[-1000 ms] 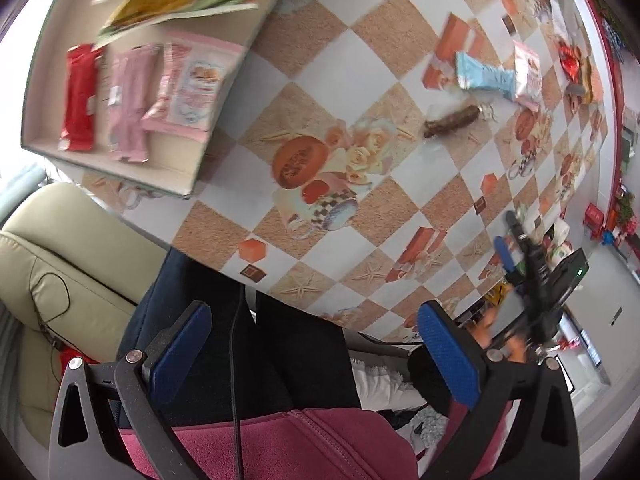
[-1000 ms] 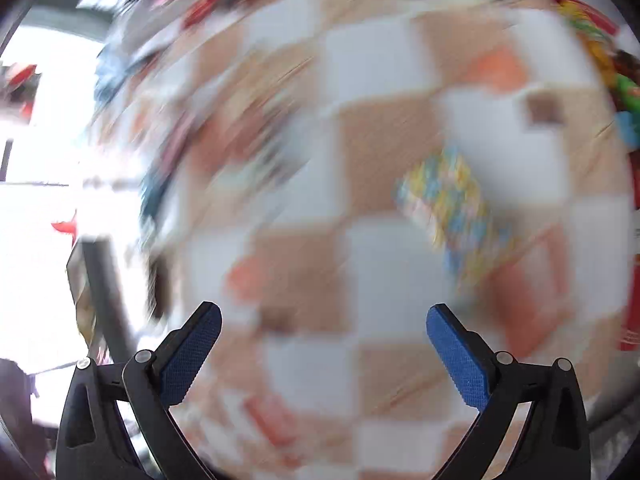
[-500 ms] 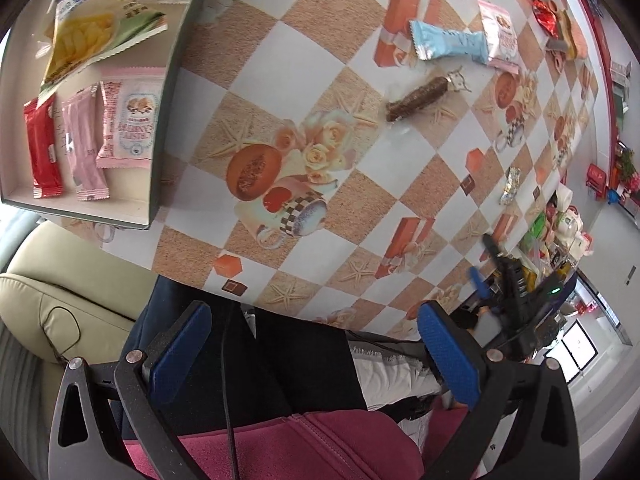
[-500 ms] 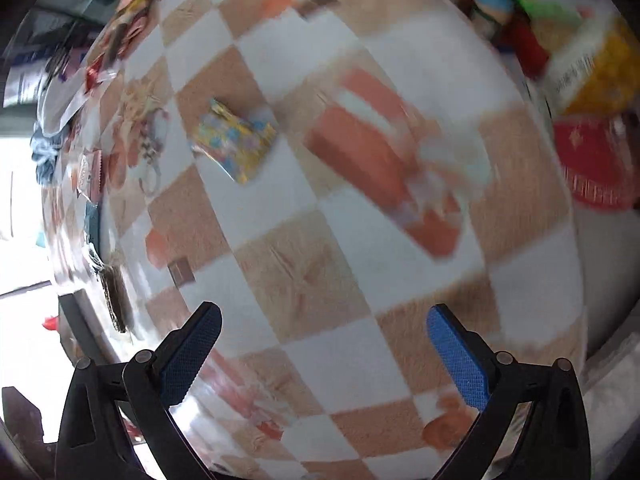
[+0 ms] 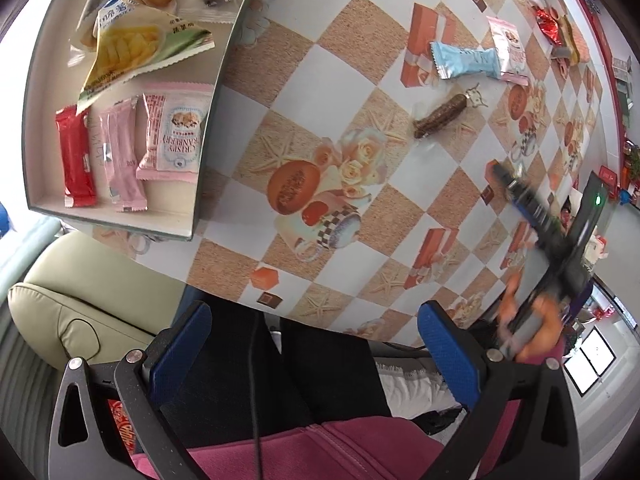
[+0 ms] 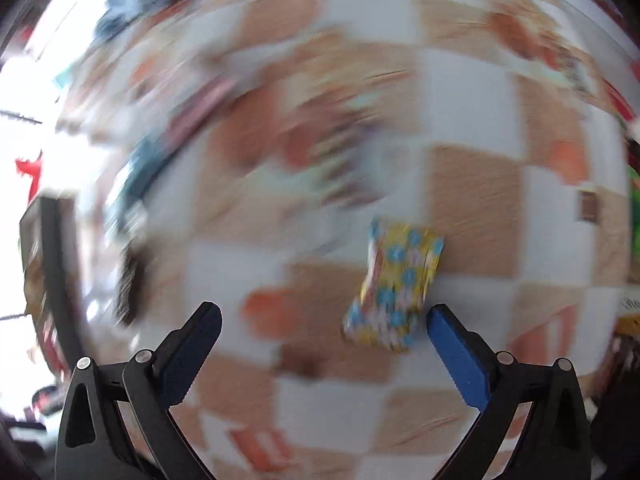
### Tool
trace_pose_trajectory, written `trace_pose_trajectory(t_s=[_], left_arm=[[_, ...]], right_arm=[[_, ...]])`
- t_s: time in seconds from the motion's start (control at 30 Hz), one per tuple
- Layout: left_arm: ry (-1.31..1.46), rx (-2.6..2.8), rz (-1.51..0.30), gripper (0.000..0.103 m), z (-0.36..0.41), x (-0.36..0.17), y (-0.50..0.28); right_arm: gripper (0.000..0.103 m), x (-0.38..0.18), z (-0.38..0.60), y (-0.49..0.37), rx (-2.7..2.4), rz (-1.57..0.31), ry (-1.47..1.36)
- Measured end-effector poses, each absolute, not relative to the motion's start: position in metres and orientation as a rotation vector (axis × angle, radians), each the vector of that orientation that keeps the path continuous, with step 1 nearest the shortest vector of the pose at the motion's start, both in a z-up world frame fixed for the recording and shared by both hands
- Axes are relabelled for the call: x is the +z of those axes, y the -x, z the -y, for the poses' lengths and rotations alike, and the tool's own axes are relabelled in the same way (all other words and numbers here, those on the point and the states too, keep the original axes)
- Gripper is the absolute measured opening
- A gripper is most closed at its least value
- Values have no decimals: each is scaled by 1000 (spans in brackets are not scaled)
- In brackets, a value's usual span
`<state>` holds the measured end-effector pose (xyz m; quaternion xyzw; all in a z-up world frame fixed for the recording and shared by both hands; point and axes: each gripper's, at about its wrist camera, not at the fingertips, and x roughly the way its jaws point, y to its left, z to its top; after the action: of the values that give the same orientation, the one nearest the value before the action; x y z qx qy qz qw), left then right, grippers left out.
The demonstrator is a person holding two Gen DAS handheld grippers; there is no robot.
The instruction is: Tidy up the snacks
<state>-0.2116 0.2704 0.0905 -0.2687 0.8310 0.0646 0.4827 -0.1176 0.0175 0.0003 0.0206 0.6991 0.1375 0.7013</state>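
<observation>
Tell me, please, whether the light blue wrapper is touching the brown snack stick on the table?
Apart. The left wrist view shows the light blue wrapper lying beyond the brown snack stick, with a strip of bare tablecloth plainly visible between them.

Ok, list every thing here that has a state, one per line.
Left claw: open, empty, held off the table edge.
Right claw: open, empty, over the table.
Box: open, holding several snacks.
Yellow-blue packet: loose on the table, ungripped.
Brown stick: wrapped, loose on the table.
Light blue bar: sealed, loose on the table.
</observation>
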Motion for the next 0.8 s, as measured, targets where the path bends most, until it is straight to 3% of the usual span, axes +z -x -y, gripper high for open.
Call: trace_pose_trajectory(t_s=[0.13,0.43,0.8], left_arm=[[603,117,-2030,103,-263,85,204],[451,41,-2001,103,-249,83,188],[435,28,-1985,103,-253,84,191]], right_arm=[[103,1,-55,159,407,-1606,-29],[103,-21,-6,230,74,-1730,-85],[103,-18,28,233,-15,-1686,-68]])
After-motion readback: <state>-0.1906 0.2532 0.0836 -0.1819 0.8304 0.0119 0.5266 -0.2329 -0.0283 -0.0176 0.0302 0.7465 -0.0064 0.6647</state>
